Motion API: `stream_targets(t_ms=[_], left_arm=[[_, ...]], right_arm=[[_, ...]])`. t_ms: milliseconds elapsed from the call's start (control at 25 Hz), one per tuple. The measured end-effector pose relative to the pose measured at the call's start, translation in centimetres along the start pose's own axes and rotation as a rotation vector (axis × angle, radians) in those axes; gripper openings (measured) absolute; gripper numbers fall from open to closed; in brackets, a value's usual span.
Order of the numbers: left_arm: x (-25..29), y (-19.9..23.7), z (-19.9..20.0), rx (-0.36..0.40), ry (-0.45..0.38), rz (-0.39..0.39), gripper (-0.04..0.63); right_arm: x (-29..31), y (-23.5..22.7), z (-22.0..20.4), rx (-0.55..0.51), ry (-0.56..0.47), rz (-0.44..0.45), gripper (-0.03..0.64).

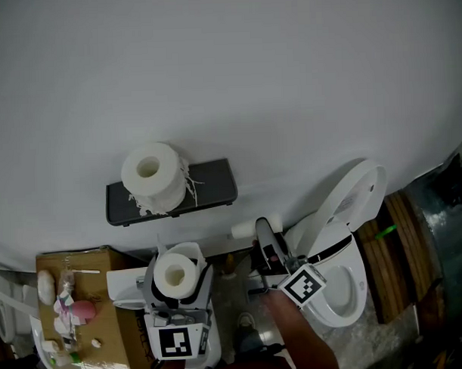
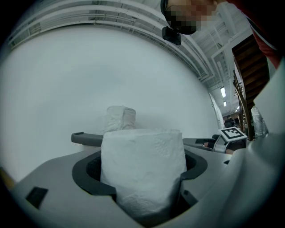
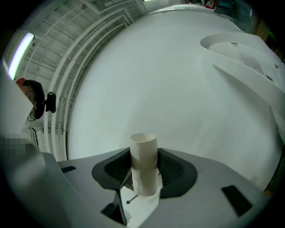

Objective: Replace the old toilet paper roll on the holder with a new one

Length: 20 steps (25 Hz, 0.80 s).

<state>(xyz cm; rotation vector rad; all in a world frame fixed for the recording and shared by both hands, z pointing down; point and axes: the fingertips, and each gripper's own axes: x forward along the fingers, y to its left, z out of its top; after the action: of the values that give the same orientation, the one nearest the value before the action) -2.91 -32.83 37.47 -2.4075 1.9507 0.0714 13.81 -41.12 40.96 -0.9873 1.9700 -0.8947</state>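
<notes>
New roll [image 2: 142, 164] was sitting in my left tool [image 1: 176, 277], core pointing up, with the jaws standing wide and clamped on both sides of it. It was down low in front of me, below the holder [image 1: 216, 180] on the wall and well apart from it.

My right tool [image 3: 144, 174] was pinched narrow on the bare tube [image 1: 244, 230], which I took for the old roll's core. The tube stuck out past the jaws, off to the right of the holder and just short of the wall.

Weird bit: a ragged roll [image 1: 151, 175] was standing upright on top of the holder's black shelf, loose shreds hanging off it. I couldn't make out any bar or spindle under the shelf from any view.

So I reckoned I was at the halfway point: old one off, new one not yet on. The next move called for ditching the tube somewhere, maybe on the box [image 1: 107, 313] at my left, then bringing the new roll up level with the holder and turning it so the core lined up with whatever carries it. I'd watch that ragged roll, since a bump to the shelf could tip it off. The toilet [image 1: 345, 214] stood open on my right.
</notes>
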Motion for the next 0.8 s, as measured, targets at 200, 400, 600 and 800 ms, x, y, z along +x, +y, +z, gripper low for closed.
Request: stream_targets(t_ms=[200, 400, 600, 800], left_arm=[[-0.3, -0.2, 0.3, -0.012, -0.010, -0.009, 0.440], [-0.8, -0.4, 0.0, -0.020, -0.004, -0.011, 0.440], [-1.3, -0.5, -0.1, -0.027, -0.003, -0.007, 0.440], [-1.8, -0.6, -0.7, -0.025, 0.015, -0.002, 0.440]], right_arm=[[-1.6, 2.8, -0.9, -0.121, 0.040, 0.036, 0.190], [-3.3, 4.9, -1.4, -0.354, 0.088, 0.022, 0.190], [-4.7, 5.9, -1.6, -0.611, 0.125, -0.042, 0.190], [-6.5, 5.6, -1.9, -0.854, 0.175, -0.135, 0.190]])
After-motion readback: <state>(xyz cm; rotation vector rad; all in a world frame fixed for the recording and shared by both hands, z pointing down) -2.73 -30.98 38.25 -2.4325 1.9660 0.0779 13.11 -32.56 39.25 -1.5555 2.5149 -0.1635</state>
